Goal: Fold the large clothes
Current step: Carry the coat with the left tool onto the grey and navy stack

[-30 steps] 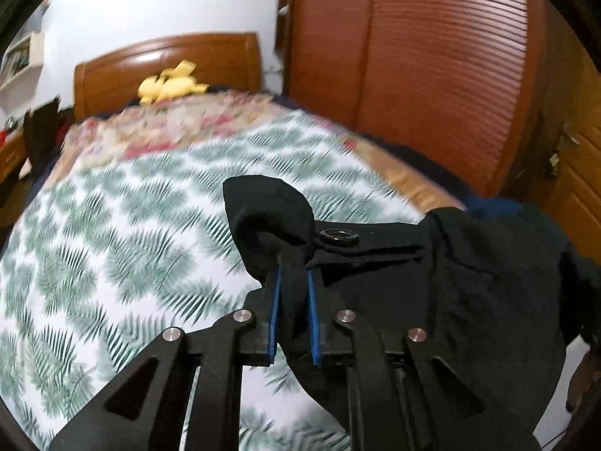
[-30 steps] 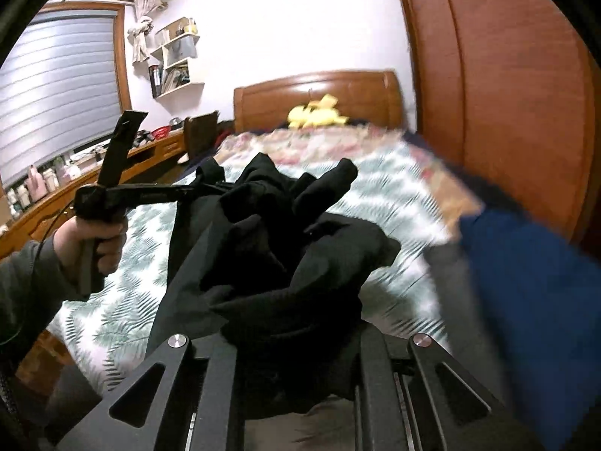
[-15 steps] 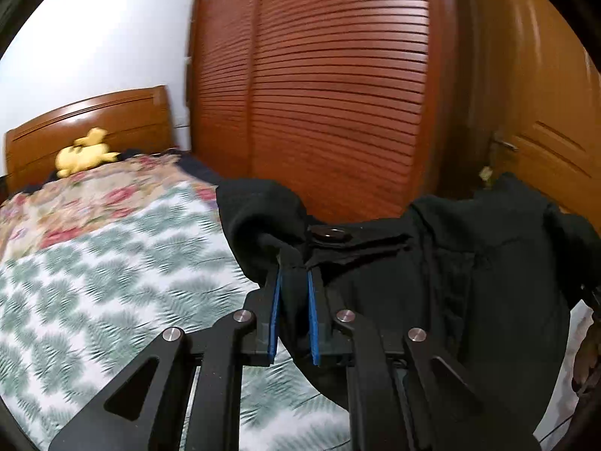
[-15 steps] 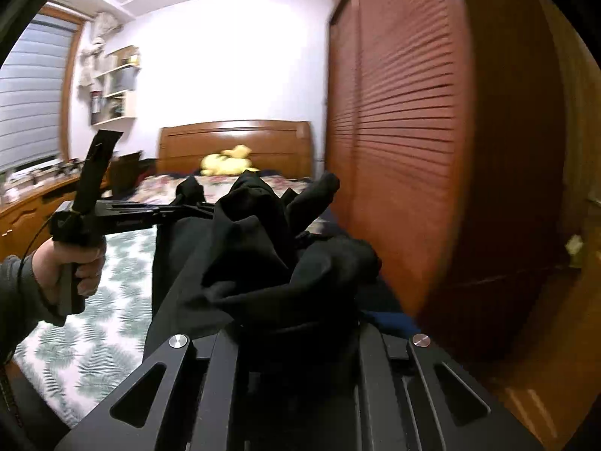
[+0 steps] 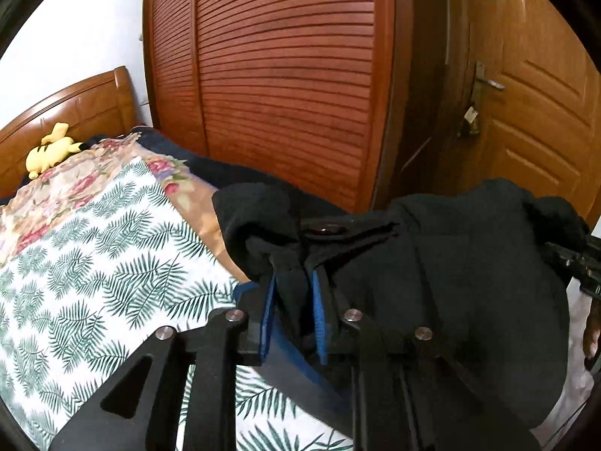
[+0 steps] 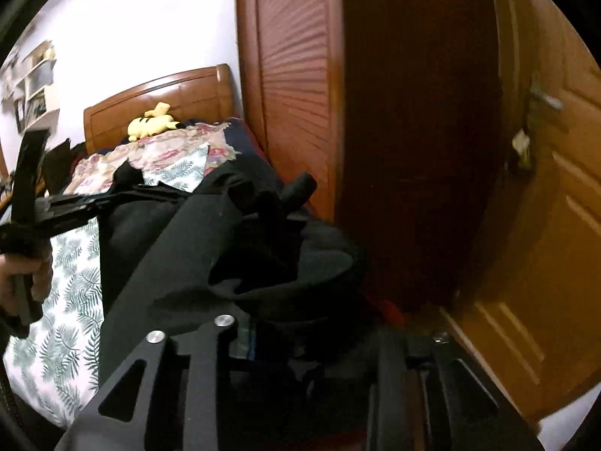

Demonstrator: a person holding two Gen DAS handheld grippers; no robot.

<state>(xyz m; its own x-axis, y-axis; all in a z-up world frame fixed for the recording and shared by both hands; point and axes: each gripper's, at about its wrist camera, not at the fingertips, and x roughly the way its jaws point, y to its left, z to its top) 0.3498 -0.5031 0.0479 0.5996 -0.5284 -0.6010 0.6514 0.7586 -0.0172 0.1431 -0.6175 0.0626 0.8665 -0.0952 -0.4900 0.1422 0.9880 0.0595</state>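
A large black garment (image 5: 450, 285) hangs in the air between my two grippers, above the foot of the bed (image 5: 94, 263). My left gripper (image 5: 293, 289) is shut on a bunched corner of it, next to a metal snap. My right gripper (image 6: 300, 323) is shut on another bunch of the same garment (image 6: 210, 255), which covers its fingertips. In the right wrist view the left gripper (image 6: 56, 210) shows at the left, held by a hand. In the left wrist view the right gripper (image 5: 574, 263) shows at the right edge.
The bed has a palm-leaf sheet and a floral cover (image 5: 75, 184). A yellow plush toy (image 5: 49, 150) lies by the wooden headboard. A slatted wooden wardrobe (image 5: 285, 86) stands close on the right. A wooden door (image 5: 526, 112) with a handle is further right.
Both grippers have swung to the right, away from the bed and toward the wardrobe and door, with the garment lifted and stretched between them. Both grips have held.
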